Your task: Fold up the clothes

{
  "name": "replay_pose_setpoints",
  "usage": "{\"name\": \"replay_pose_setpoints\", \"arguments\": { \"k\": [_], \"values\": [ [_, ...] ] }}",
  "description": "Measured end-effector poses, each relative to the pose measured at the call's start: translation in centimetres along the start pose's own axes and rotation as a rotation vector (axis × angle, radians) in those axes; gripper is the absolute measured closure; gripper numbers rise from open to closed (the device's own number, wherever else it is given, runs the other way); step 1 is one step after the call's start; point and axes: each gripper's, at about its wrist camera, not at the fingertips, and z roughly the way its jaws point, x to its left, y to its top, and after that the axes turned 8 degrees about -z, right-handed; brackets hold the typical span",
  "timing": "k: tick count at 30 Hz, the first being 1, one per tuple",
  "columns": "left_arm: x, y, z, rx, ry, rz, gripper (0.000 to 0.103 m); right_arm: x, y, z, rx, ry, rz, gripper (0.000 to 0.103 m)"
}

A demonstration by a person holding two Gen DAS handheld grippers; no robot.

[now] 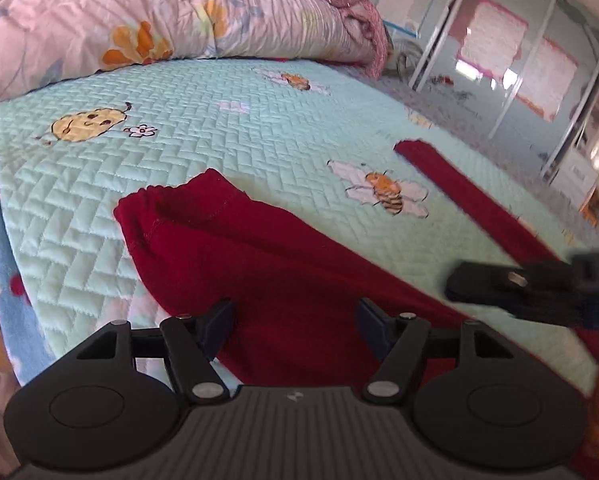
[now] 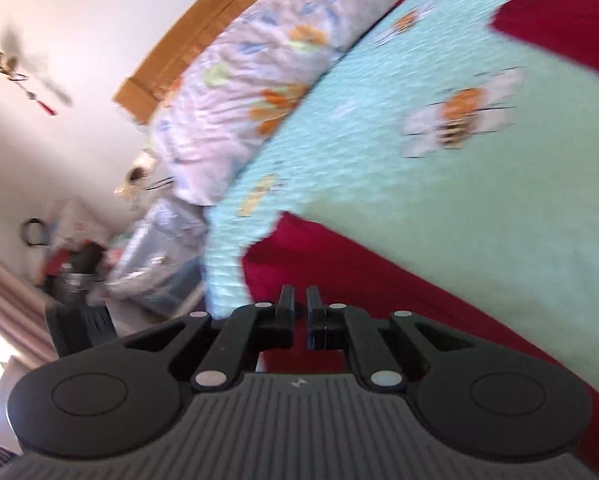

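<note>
From my left wrist view I see the dark red garment point(image 1: 283, 264) spread across the pale green quilted bedspread point(image 1: 203, 128), its gathered waistband end lying up and to the left and one long leg strip running off to the upper right. My left gripper point(image 1: 295, 322) hangs over the near part of the cloth with its fingers point(image 1: 219, 322) released and standing wide, the red fabric showing in the gap between them but neither pad pressing on it. The right gripper point(image 1: 511, 286) comes in from the right edge of that view, low over the garment beside the leg strip. In my right wrist view (badly smeared, so fine detail is lost) the right gripper point(image 2: 300, 316) has its fingers point(image 2: 285, 312) clenched nearly together, only a thin slit left, and I cannot tell whether any cloth is pinched in it; the garment point(image 2: 339, 276) lies just beyond and under the tips. A floral duvet point(image 1: 147, 12) is heaped along the far side of the bed against a wooden headboard point(image 2: 203, 36)
</note>
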Motion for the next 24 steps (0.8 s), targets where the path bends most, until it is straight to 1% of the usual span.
{"name": "replay_pose_setpoints", "arguments": {
  "k": [2,4,5,6,7,8,9,10,12,14,15,17,18,19,21,23,24],
  "values": [
    [-0.2,-0.6,0.0,-0.008,0.01,0.001,0.033,0.3,1.8,2.2,0.056,0.052,-0.005,0.094],
    [-0.3,-0.9,0.2,-0.019,0.019,0.007,0.033,-0.2,3.3,5.4,0.161,0.045,-0.016,0.092],
    [-0.3,-0.8,0.2,-0.026,0.013,0.002,0.033,-0.6,3.6,6.8,0.213,0.003,-0.036,0.089],
    [-0.2,-0.7,0.1,-0.033,0.0,-0.008,0.033,-0.9,4.0,8.1,0.236,-0.074,-0.086,0.092],
    [-0.2,-0.6,0.0,-0.041,-0.02,-0.015,0.033,-1.2,4.4,9.2,0.25,-0.142,-0.13,0.103],
    [0.0,-0.5,-0.2,-0.05,-0.038,-0.018,0.033,-1.0,4.6,8.8,0.21,-0.151,-0.137,0.103],
    [0.1,-0.5,-0.2,-0.061,-0.047,-0.018,0.033,-0.9,4.8,8.5,0.169,-0.159,-0.143,0.1],
    [0.2,-0.5,-0.3,-0.071,-0.052,-0.018,0.032,-0.7,5.0,8.2,0.129,-0.167,-0.15,0.094],
    [0.6,-0.5,0.0,-0.066,-0.049,-0.033,0.032,-0.3,5.4,7.6,0.055,-0.178,-0.161,0.093],
    [1.3,-0.5,-0.1,-0.068,-0.051,-0.075,0.032,0.8,5.0,7.4,0.071,-0.11,-0.156,0.093],
    [1.5,-0.5,-0.4,-0.08,-0.052,-0.095,0.032,1.4,4.9,7.7,0.093,-0.073,-0.17,0.09],
    [1.8,-0.5,-1.0,-0.103,-0.06,-0.12,0.032,2.1,4.8,9.7,0.173,-0.016,-0.187,0.087],
    [1.8,-0.5,-1.2,-0.113,-0.062,-0.122,0.032,2.1,4.7,11.1,0.224,-0.069,-0.236,0.088],
    [1.7,-0.5,-1.3,-0.116,-0.064,-0.121,0.032,2.0,4.7,12.3,0.264,-0.126,-0.286,0.103],
    [1.8,-0.4,-1.3,-0.112,-0.07,-0.122,0.032,1.9,4.9,12.9,0.211,-0.278,-0.391,0.103],
    [2.1,-0.3,-1.5,-0.124,-0.08,-0.14,0.032,2.7,4.9,13.0,0.16,-0.339,-0.424,0.102],
    [2.4,-0.1,-1.7,-0.139,-0.079,-0.151,0.032,3.1,4.4,12.9,0.159,-0.338,-0.437,0.099]
  ]
}}
